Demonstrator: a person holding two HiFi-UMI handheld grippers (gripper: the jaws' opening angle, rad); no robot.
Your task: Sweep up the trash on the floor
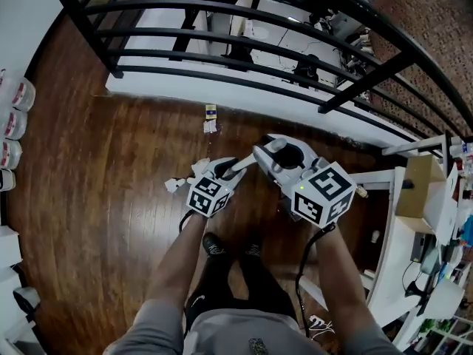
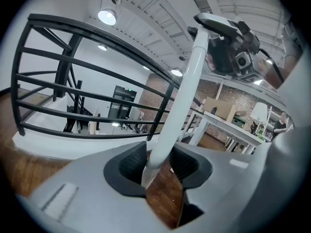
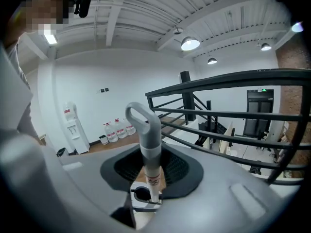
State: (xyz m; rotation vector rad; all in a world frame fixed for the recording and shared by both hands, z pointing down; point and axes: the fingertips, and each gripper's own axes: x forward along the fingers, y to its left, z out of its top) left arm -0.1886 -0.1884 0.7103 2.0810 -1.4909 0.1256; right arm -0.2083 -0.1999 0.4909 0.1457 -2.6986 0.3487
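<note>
While neither tool head shows in any view, both jaws are loaded. The left gripper (image 2: 158,166) is clamped at a middling gap on a white handle (image 2: 187,81) that leans up toward 1 o'clock in its own view. The right gripper (image 3: 150,171) is closed on the stem of a grey loop handle (image 3: 146,130), which stands upright. Reads as broom plus dustpan, one per hand, so sweep and catch run separately; can't tell which is which. Trash is on the wooden floor (image 1: 111,198): a crumpled white scrap (image 1: 174,185) at 9 o'clock, just beside the left gripper, and a small yellow-and-white paper bit (image 1: 211,120) at 12 o'clock, near the white ledge (image 1: 295,109) under the black railing (image 1: 222,21). Nothing looks swept yet. Containers: a cardboard box (image 1: 417,187) on the white tabletop (image 1: 388,265) at 3 o'clock, contents not visible; water jugs (image 3: 116,126) by the far wall, fill too small to read. No pan or bin in view to check.
</note>
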